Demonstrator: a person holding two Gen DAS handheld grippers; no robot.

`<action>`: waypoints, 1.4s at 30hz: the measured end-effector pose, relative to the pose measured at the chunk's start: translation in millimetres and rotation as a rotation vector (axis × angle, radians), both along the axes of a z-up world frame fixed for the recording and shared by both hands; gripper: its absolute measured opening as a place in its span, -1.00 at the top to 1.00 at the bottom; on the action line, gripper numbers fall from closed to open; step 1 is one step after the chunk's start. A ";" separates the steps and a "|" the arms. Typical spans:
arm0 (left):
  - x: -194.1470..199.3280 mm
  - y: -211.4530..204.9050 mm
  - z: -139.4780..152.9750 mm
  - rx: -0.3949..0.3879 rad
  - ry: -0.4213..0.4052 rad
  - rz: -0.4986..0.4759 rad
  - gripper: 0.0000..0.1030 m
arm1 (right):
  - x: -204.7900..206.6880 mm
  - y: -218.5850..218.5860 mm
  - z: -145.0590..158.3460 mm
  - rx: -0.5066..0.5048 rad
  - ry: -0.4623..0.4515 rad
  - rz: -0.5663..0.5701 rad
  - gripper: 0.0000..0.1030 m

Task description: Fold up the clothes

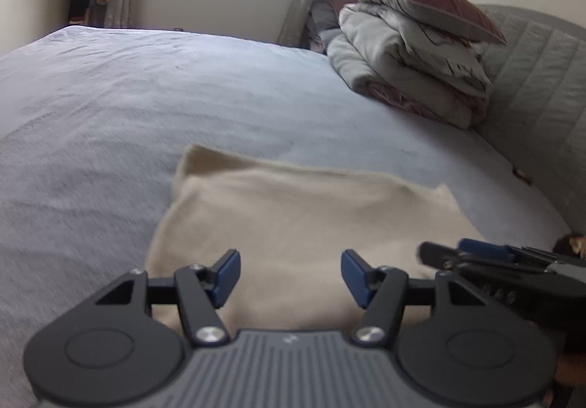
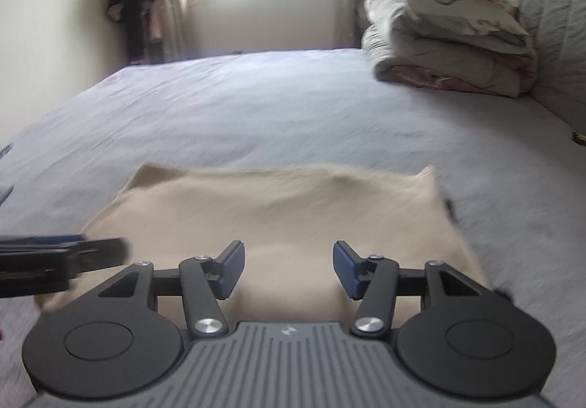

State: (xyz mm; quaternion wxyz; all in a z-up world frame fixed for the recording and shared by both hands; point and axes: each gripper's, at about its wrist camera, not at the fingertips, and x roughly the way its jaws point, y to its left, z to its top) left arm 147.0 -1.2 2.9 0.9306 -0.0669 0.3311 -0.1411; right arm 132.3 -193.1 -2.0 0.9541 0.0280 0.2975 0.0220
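Cream garment [image 1: 293, 221] folded rectangular, lying flat on bed.

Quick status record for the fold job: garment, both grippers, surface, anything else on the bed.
garment: beige folded garment, lying flat on the bed
left gripper: jaws apart, nothing between them, above the garment's near edge
right gripper: jaws apart, empty, beside the left one
surface: grey-blue bedsheet
other: stack of folded bedding with a pillow on top, by the headboard
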 end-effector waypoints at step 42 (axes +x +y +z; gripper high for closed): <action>-4.9 120.2 -65.1 -0.802 0.415 0.366 0.18 | -42.4 -163.1 -37.4 0.745 0.123 -0.450 -0.05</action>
